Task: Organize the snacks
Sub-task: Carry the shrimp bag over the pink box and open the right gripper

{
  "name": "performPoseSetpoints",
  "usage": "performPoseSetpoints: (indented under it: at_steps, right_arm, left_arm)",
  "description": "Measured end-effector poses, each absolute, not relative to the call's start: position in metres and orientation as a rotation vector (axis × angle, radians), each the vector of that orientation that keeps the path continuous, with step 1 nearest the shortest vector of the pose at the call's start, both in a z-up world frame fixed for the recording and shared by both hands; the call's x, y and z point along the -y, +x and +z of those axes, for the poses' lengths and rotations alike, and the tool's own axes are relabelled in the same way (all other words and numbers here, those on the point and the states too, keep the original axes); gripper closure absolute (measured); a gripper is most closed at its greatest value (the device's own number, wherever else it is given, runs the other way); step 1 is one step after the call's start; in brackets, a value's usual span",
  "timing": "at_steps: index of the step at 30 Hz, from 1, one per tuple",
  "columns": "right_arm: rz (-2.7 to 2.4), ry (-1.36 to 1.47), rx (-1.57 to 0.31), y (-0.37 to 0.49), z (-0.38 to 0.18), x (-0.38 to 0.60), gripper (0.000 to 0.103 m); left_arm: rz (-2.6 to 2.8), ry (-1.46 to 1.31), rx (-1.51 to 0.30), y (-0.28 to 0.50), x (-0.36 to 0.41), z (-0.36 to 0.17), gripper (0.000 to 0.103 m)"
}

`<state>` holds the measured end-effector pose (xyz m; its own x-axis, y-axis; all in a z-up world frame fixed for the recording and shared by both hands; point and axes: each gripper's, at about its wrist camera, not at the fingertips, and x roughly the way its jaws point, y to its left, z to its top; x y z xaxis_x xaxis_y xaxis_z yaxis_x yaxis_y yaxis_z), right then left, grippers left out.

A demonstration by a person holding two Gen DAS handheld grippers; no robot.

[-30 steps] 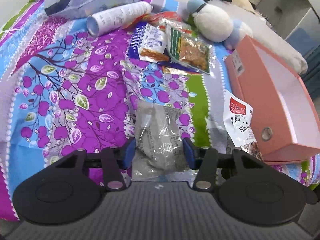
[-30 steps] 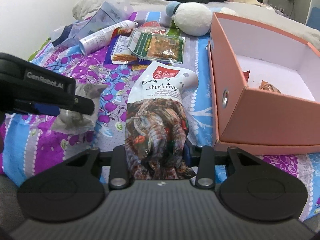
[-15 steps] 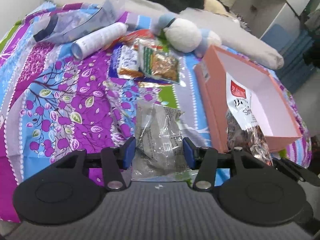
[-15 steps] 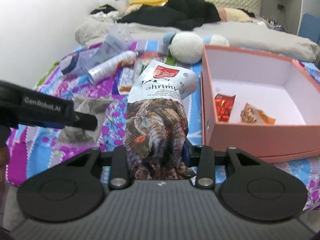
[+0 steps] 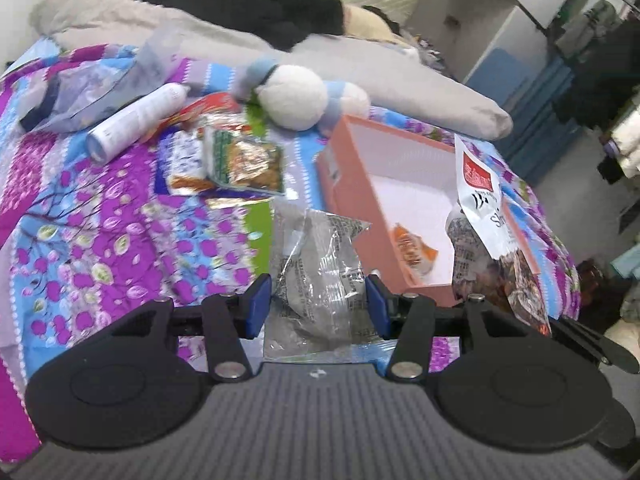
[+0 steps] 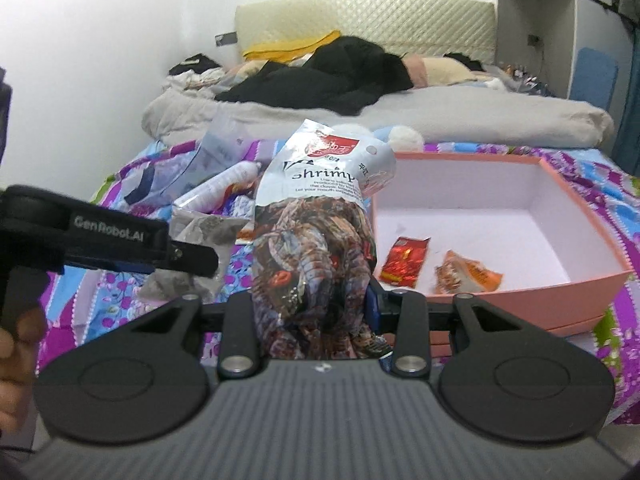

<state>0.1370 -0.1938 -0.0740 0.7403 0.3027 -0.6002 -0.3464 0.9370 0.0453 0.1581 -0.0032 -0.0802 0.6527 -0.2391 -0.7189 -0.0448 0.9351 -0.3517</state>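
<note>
My left gripper is shut on a clear crinkled snack packet, lifted off the bedspread. My right gripper is shut on a shrimp snack bag, held upright in the air; the same shrimp bag hangs at the right of the left wrist view. The pink open box lies on the bed just right of both grippers, with a red packet and an orange packet inside. The left gripper with its clear packet shows at the left of the right wrist view.
More snack packets lie in a pile on the purple floral bedspread, beside a white tube, a grey plastic bag and a plush toy. A grey duvet and black clothes cover the far bed. A hand grips the left tool.
Both grippers have risen from the bedspread with their packets. The shrimp bag now hangs by the box's near wall, and the box's inside has come into view.
</note>
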Motion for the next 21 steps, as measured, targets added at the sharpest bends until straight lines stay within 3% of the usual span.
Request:
performPoseSetpoints:
  at_steps: [10, 21]
  right_arm:
    - [0.275, -0.01, -0.635, 0.154, -0.065, 0.236, 0.063]
    - [0.202, 0.006, -0.659, 0.212, -0.073, 0.28, 0.063]
  left_arm:
    - [-0.217, -0.317, -0.846, 0.2, 0.05, -0.058, 0.047]
    - [-0.301, -0.269, -0.89, 0.286, 0.107, -0.073, 0.047]
